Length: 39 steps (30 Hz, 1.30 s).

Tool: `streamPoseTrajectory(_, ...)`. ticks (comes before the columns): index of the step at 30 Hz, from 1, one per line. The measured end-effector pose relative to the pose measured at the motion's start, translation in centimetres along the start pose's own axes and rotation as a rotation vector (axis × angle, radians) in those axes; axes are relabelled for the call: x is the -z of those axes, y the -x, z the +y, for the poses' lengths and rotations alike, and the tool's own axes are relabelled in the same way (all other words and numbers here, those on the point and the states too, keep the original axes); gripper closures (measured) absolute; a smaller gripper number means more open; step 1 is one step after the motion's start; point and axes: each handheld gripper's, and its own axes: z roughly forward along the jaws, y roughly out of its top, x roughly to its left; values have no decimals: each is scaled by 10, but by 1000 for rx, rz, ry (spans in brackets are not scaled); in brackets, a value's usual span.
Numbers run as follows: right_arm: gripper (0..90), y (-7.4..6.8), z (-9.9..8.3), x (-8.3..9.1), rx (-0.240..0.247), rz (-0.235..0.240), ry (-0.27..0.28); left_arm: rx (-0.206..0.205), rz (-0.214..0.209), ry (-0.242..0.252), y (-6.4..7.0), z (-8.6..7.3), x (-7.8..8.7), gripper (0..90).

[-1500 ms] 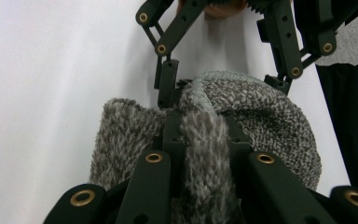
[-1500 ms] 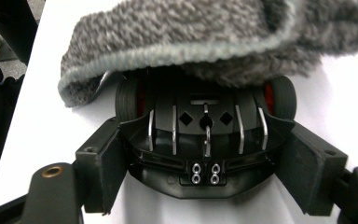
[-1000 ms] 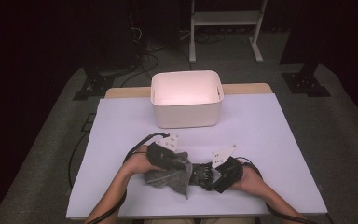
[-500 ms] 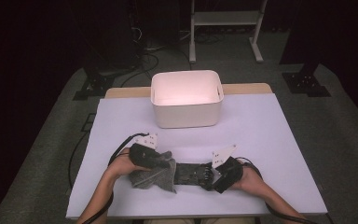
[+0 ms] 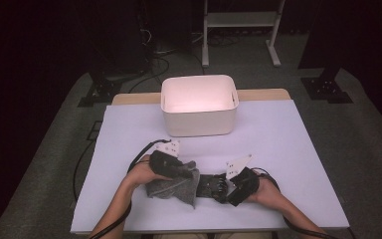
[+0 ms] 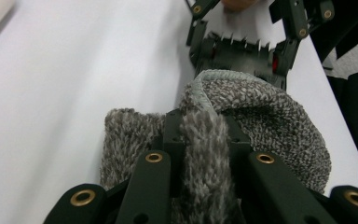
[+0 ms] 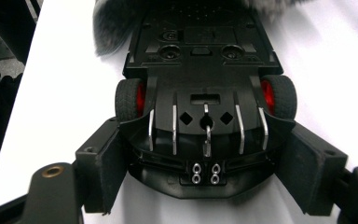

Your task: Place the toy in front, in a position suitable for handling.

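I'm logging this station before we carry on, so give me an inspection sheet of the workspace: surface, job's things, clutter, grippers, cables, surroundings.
Surface: white table top, bare apart from the items below.
Job's things: black toy car, upside down with red-hubbed wheels up; grey cloth lying against its far end.
Clutter: white bin at the back of the table; contents not discernible.
Grippers: left gripper shut on a fold of the cloth; right gripper with its pads against the car's sides.
Cables: black cable trails off the left edge.
Surroundings: dark floor, a white metal stand behind the table.
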Motion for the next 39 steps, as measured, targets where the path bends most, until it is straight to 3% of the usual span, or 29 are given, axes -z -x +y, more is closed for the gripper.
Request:
streamPoseTrajectory(5,230,0,0,0,3,-1,1,-8,3,-16,1,1,-1,769)
streamPoseTrajectory(9,230,0,0,0,3,-3,1,11,27,-17,5,-12,11,768)
streamPoseTrajectory(18,231,-1,0,0,3,-7,-2,36,34,-9,19,-36,29,768)
streamPoseTrajectory(33,230,-2,0,0,4,-11,-4,-25,-17,-26,31,-23,20,768)
streamPoseTrajectory(39,231,-2,0,0,5,-13,-4,2,-8,-23,25,-30,26,768)
